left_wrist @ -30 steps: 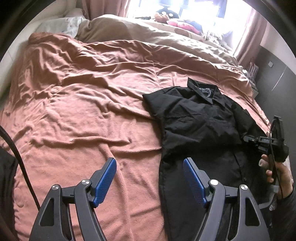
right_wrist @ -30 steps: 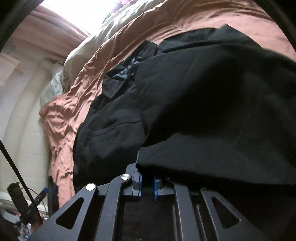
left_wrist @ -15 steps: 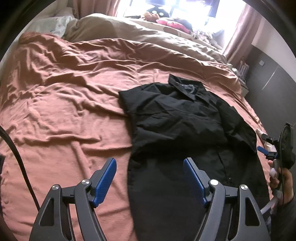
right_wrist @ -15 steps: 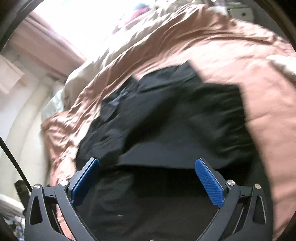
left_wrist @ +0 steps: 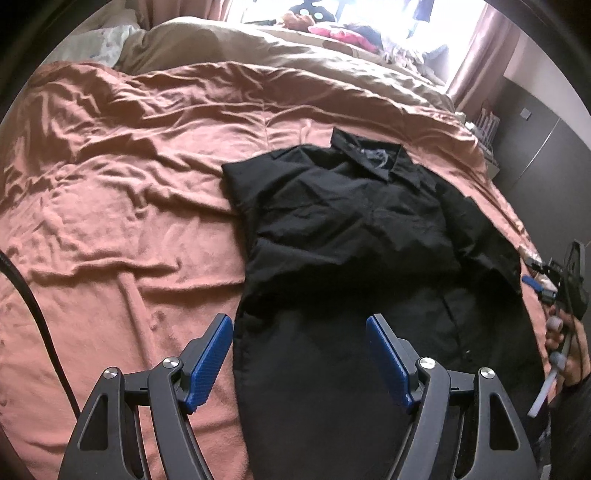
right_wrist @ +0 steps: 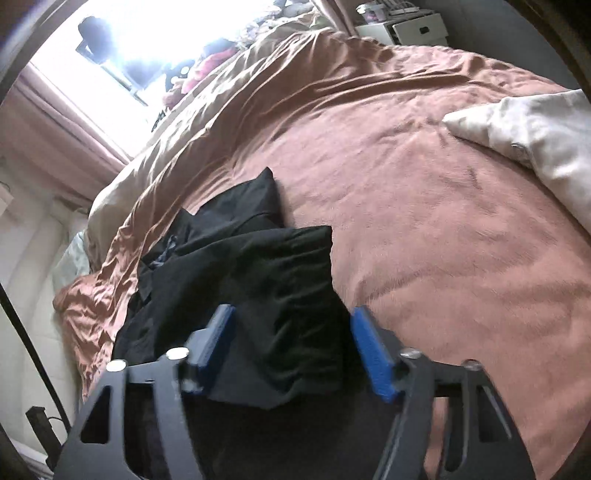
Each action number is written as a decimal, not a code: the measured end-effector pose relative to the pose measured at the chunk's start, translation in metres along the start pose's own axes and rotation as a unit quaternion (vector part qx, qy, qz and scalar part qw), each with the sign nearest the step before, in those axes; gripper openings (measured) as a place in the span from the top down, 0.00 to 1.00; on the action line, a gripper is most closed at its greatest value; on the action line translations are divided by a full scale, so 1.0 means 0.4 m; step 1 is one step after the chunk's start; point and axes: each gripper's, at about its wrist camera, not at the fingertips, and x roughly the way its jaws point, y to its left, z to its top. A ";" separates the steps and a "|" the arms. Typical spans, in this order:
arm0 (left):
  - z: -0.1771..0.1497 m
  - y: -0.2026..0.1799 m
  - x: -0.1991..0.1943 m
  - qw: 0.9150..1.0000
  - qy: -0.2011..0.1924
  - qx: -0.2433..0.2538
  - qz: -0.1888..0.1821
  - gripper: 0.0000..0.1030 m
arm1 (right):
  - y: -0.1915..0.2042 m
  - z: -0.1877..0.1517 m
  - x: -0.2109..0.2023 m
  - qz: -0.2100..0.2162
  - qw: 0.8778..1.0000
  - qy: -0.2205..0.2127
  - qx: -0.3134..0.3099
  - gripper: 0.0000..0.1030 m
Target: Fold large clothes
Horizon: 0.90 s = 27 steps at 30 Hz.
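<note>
A black collared shirt (left_wrist: 354,229) lies flat on the salmon-pink bed cover (left_wrist: 110,206), collar toward the far side, with both sleeves folded in over the chest. My left gripper (left_wrist: 299,354) is open and empty, hovering above the shirt's lower left part. My right gripper (right_wrist: 291,350) is open and empty, just above the folded right sleeve (right_wrist: 273,280); it also shows at the right edge of the left wrist view (left_wrist: 535,280), beside the shirt's right side.
A beige duvet (left_wrist: 295,55) lies bunched across the far side of the bed. A cream pillow (right_wrist: 528,136) sits at the right. A white nightstand (right_wrist: 406,26) stands beyond the bed. A bright window and pink curtains (right_wrist: 62,125) are behind.
My right gripper was shut on the shirt's sleeve a second ago; it has let go, opened and pulled back to the right. My left gripper has shifted right, over the shirt.
</note>
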 end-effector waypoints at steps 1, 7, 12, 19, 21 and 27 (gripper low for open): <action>-0.003 0.005 0.004 1.000 0.001 0.000 0.002 0.26 | 0.000 0.001 0.018 -0.004 1.000 0.004 0.000 0.57; -0.016 0.046 0.013 1.000 0.005 -0.015 0.004 0.26 | 0.023 0.025 0.041 -0.024 1.000 -0.001 -0.003 0.77; -0.025 0.074 0.004 0.999 -0.001 -0.033 -0.005 0.26 | 0.123 0.017 -0.006 0.006 0.999 -0.027 -0.041 0.78; -0.038 0.111 -0.043 0.998 -0.019 -0.053 -0.022 0.26 | 0.342 -0.021 -0.045 0.057 0.993 -0.026 -0.100 0.82; -0.040 0.129 -0.058 0.998 -0.023 -0.057 -0.022 0.26 | 0.408 -0.039 -0.041 0.073 0.991 -0.019 -0.115 0.84; -0.051 0.208 -0.105 0.996 -0.039 -0.079 -0.018 0.26 | 0.560 -0.097 0.020 0.098 0.984 0.004 -0.151 0.84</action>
